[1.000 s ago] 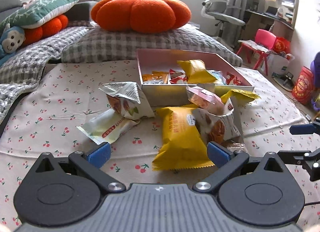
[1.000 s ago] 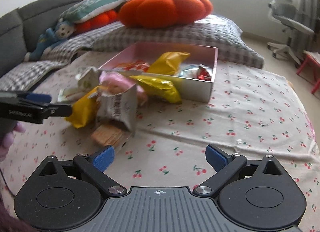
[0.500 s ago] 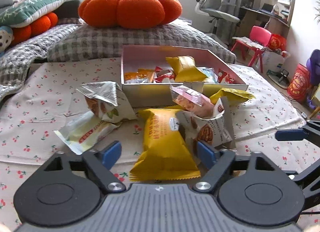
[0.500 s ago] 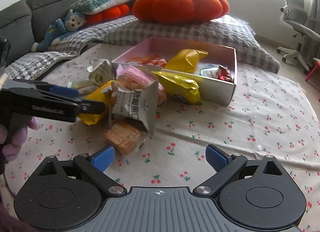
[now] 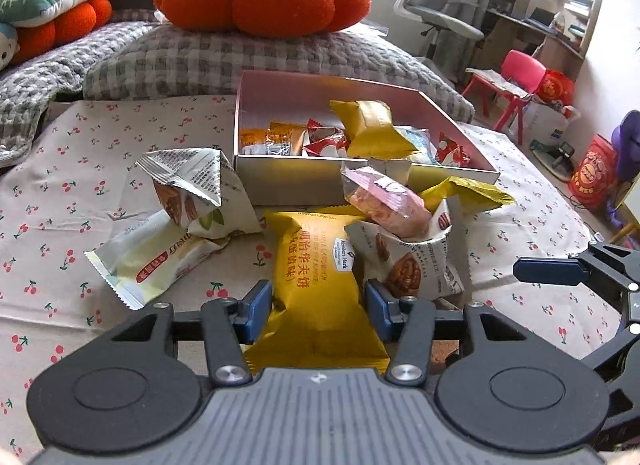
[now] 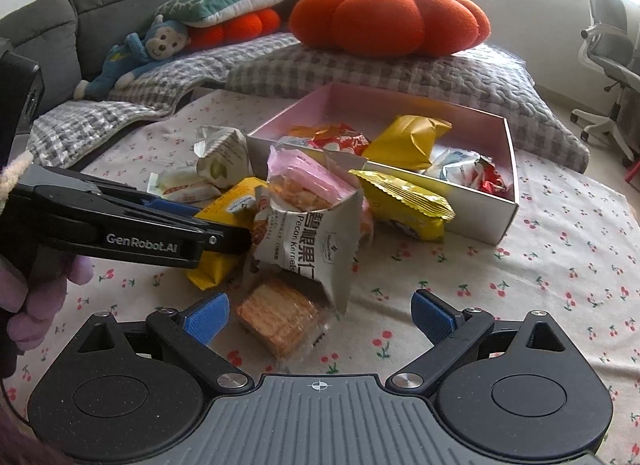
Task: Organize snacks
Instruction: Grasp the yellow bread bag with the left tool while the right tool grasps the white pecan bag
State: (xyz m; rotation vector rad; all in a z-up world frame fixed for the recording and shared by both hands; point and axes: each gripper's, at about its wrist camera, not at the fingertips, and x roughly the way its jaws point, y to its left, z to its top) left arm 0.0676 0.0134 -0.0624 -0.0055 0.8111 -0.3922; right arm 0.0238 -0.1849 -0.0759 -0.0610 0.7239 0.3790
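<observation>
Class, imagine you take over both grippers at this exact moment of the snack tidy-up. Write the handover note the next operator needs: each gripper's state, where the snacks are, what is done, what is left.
Left gripper: shut on the yellow wafer packet, which still lies on the cherry-print cloth.
Right gripper: open, holding nothing, hovering near the clear cracker pack.
Box: already holds several snacks.
Still outside, in front of the box: pecan bag, pink packet, second yellow packet, triangular nut bag, pale green packet.
Next: lift the wafer packet into the box, then the rest.
</observation>
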